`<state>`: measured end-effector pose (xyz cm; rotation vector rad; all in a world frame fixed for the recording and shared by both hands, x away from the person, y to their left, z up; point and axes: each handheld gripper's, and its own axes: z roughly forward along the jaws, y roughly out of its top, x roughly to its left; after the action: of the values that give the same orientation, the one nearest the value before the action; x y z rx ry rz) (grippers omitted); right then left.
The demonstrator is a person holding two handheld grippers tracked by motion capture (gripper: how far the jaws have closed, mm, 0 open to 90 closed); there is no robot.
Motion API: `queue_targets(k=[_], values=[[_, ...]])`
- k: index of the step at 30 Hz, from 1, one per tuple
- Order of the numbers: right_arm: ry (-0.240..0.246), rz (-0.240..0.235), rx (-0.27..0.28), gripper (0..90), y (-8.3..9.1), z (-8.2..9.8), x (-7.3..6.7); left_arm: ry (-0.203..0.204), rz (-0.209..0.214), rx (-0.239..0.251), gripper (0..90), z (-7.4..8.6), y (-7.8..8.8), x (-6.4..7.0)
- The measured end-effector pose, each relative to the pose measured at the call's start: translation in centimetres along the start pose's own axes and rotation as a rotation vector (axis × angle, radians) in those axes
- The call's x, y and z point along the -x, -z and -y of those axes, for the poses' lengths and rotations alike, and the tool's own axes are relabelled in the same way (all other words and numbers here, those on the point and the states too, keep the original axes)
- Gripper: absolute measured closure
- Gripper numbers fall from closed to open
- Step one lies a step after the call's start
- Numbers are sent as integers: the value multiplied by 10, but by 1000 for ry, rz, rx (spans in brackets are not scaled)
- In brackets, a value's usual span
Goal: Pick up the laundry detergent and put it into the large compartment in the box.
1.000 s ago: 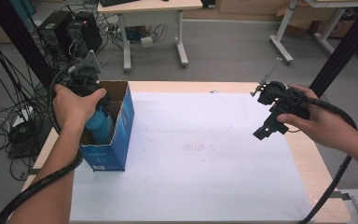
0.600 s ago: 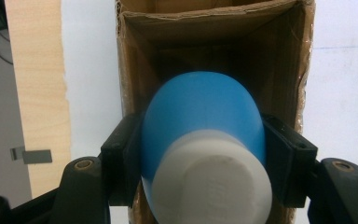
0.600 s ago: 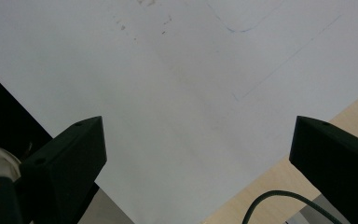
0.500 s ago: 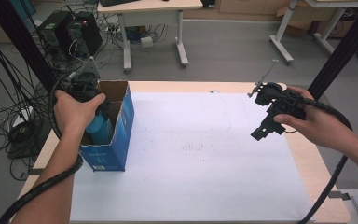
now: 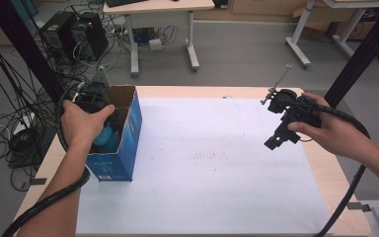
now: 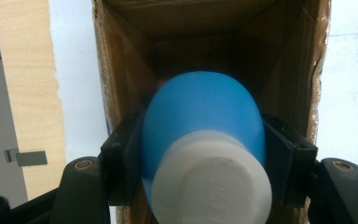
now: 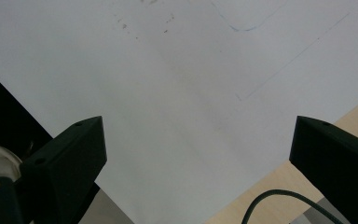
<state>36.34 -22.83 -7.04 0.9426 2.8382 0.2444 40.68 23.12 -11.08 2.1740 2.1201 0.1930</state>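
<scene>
White-covered table [image 5: 202, 163]: one blue box [image 5: 121, 148], one blue bottle [image 6: 205, 121], two grippers.

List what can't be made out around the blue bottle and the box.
- High view: most of the blue bottle is hidden by the left hand and the box wall.
- Left gripper view: the box bottom is dark behind the bottle; whether anything lies there is unclear.
- Left gripper view: cap lettering blurred.

You are looking at a blue bottle [image 6: 205, 112] with a white cap [image 6: 212, 182], sitting inside the open blue cardboard box [image 5: 121, 148], which is standing upright at the desk's left edge.
</scene>
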Motion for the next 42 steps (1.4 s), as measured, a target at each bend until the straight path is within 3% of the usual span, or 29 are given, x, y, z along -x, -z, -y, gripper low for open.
queue_targets(k=[27,36,42], values=[[-2,-11,-9,37,-7,-4,0,-16,-13,-7,379,-2,-13,6],[-7,-17,-18,37,-10,-5,3,-26,-40,-8,375,-4,-13,11],[-5,-17,-14,37,-11,-6,1,-21,-20,-9,370,-3,-14,7]])
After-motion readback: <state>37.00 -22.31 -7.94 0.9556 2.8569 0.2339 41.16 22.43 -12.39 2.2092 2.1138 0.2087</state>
